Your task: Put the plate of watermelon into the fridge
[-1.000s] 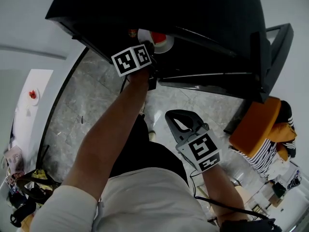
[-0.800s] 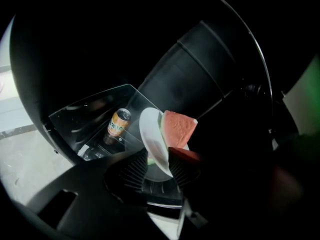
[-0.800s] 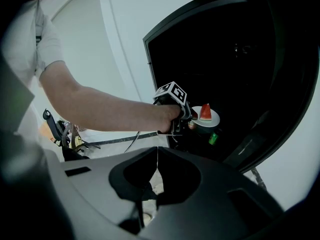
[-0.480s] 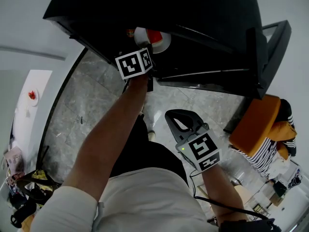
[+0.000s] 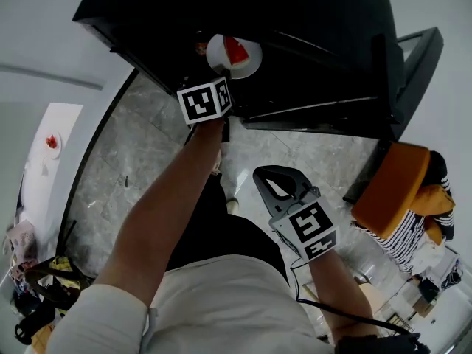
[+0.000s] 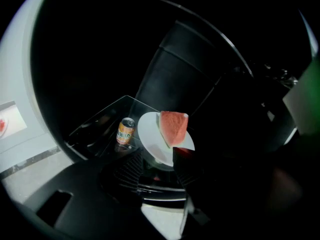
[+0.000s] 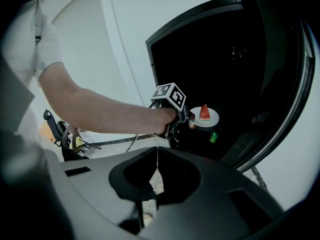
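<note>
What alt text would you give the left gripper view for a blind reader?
A white plate with a watermelon wedge sits on a glass shelf inside a dark fridge, an orange can at its left. The left gripper's jaws have just been opening and stand apart, the plate's near rim between them.

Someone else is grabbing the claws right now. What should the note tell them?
Left claw: just opened; the plate rim is between its jaws and looks unpinched.
Right claw: shut, empty, outside the fridge.
Plate with watermelon slice: on the glass shelf in the fridge, beside an orange can.
Done: plate is inside.
Left: probably draw the claw out, then shut the fridge door.
</note>
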### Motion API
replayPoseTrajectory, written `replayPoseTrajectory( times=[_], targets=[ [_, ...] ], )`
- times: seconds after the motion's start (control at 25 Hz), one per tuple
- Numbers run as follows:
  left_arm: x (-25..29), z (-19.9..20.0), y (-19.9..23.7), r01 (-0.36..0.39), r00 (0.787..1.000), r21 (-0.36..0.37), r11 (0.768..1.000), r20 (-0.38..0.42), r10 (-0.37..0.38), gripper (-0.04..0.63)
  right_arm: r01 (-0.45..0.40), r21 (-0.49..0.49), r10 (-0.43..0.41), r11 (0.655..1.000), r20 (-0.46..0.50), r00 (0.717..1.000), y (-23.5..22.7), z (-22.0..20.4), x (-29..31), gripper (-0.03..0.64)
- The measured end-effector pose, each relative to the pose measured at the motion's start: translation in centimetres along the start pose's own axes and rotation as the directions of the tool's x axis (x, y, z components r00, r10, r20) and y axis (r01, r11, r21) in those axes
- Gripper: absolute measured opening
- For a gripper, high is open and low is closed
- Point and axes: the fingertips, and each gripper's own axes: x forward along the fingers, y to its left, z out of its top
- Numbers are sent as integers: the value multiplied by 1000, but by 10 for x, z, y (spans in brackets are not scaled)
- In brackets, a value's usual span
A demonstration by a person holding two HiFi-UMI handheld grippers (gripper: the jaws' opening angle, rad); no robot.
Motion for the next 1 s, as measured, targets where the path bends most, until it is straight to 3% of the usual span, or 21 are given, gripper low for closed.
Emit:
replayPoseTrajectory(
  times=[0.6, 1.0],
  targets=[
    [-107, -40, -41, 37, 999, 104, 994, -32, -34, 176, 19, -49, -16, 999, 70, 997, 51, -18, -66, 15],
    [-241, -100, -79, 74, 996, 199, 977, -58, -64, 175, 20, -62, -13, 998, 118, 993, 113, -59, -136, 15]
  ],
)
